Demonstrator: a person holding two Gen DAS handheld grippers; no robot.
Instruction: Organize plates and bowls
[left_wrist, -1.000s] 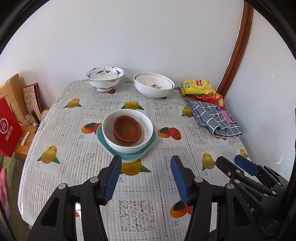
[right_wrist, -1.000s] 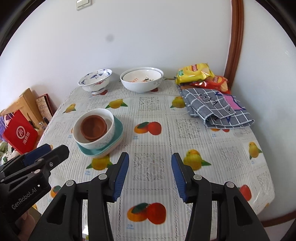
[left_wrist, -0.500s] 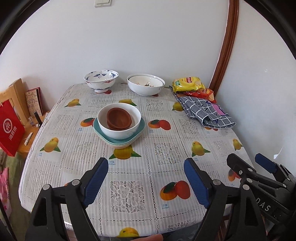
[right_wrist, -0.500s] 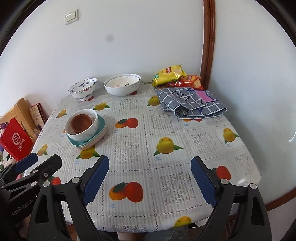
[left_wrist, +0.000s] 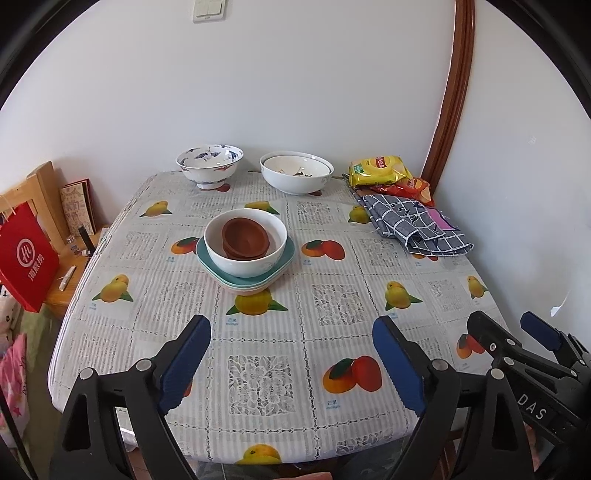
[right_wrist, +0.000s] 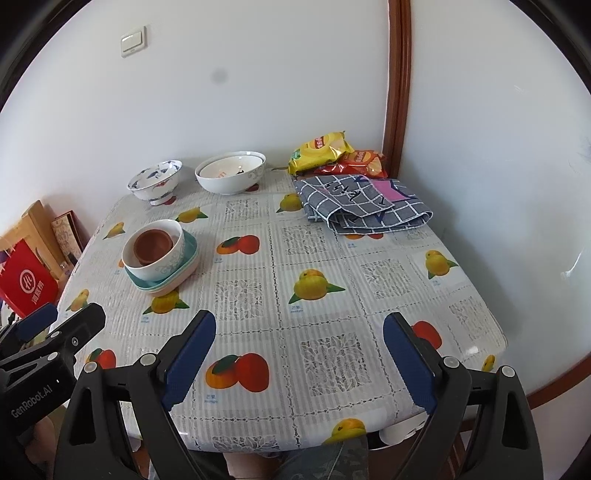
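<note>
Fruit-printed, lace-patterned cloth was seen covering the counter (left_wrist: 332, 306), which was set into a corner of white wall.

Grey checked cloth (left_wrist: 417, 229), folded, was laid at the counter's far right, with a yellow snack bag (left_wrist: 380, 170) and a red snack bag (left_wrist: 413, 186) behind it against the wall.

Left hand-held gripper (left_wrist: 291, 347): jaws were found wide apart after having just been opening, with nothing between them, held over the counter's near edge.

Right hand-held gripper (right_wrist: 299, 347): jaws were likewise found spread wide and empty after having just been opening, also over the near edge, beside the left one.

Red paper bag (left_wrist: 26, 254) was noted on a wooden stand left of the counter.

Stack, centre-left of the counter: teal plates (left_wrist: 210, 262) at the bottom, a white bowl (left_wrist: 243, 258) set on them, and brown bowls (left_wrist: 245, 236) nested inside it.

White bowl with red print (left_wrist: 295, 177) was placed at the far edge, apparently nested in a second bowl.

Blue-and-white footed bowl (left_wrist: 208, 166) was stood just left of it, apart from it.
</note>
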